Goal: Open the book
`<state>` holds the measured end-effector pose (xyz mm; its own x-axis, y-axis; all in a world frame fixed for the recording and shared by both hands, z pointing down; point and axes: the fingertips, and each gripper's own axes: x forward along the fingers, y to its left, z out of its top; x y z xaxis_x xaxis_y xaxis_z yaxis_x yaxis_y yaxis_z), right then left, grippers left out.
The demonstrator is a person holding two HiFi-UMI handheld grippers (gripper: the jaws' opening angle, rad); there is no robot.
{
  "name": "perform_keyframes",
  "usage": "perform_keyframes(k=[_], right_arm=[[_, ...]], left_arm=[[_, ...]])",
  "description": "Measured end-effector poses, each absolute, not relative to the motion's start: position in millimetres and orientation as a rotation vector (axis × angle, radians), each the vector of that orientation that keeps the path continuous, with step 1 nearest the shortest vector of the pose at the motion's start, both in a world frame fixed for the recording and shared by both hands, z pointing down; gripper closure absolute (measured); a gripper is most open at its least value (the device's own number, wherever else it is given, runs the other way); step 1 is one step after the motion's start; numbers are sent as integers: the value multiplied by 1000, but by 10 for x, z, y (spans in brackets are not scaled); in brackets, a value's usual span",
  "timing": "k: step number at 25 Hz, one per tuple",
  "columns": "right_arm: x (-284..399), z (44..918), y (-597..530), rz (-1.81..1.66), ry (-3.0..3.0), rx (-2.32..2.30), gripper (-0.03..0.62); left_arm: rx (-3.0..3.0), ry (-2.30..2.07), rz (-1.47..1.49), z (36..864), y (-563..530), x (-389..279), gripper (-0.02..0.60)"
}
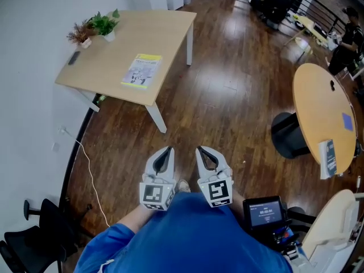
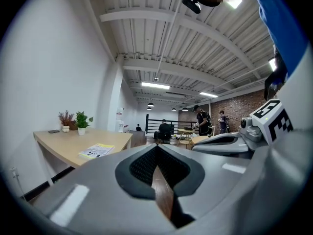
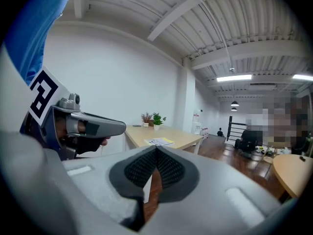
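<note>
The book (image 1: pixel 141 70), shut, with a yellow and white cover, lies flat near the front edge of the light wooden table (image 1: pixel 165 33) at the upper left. It also shows far off as the book (image 2: pixel 97 151) and the book (image 3: pixel 159 141) in the gripper views. My left gripper (image 1: pixel 166 151) and right gripper (image 1: pixel 200 151) are held side by side over the wooden floor, well short of the table. Both point toward it, shut, with nothing between their jaws. The left gripper (image 2: pixel 156 150) sees the right one beside it; the right gripper (image 3: pixel 155 153) sees the left gripper's body (image 3: pixel 88 126).
Two potted plants (image 1: pixel 98 27) and a dark phone (image 1: pixel 74 57) sit at the table's far left. A round wooden table (image 1: pixel 321 107) with a black base (image 1: pixel 290 134) stands at right. A black chair (image 1: pixel 34 238), a floor cable (image 1: pixel 85 164) and a screen device (image 1: pixel 264 212) are near me.
</note>
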<state>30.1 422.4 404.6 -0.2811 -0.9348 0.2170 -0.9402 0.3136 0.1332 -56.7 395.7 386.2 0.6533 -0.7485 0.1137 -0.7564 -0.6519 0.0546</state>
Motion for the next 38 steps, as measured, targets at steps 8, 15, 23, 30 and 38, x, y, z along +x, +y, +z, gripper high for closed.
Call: perform_keyframes(k=[8,15,23,30,38], right_arm=[[268,4097,3879,41,-2316,1693,591],[364,4162,3312,37,-2375,1638,591],[688,4096,2451,28,-2472,1544,591],[963,4153,1931,64,-2541,1457,591],[1051,4274,1508,118,-2592,1371,591]], left_arm=[[2737,-1272,123,3929,3615,-608,574],[2709,-1348,148,3994,3109,-512,574],[2654,-1473,163,3973,2341,-156,574],[2596,-1573,204,3990,1837,105,574],[2525,-1650,250,4055,1449,219,574]])
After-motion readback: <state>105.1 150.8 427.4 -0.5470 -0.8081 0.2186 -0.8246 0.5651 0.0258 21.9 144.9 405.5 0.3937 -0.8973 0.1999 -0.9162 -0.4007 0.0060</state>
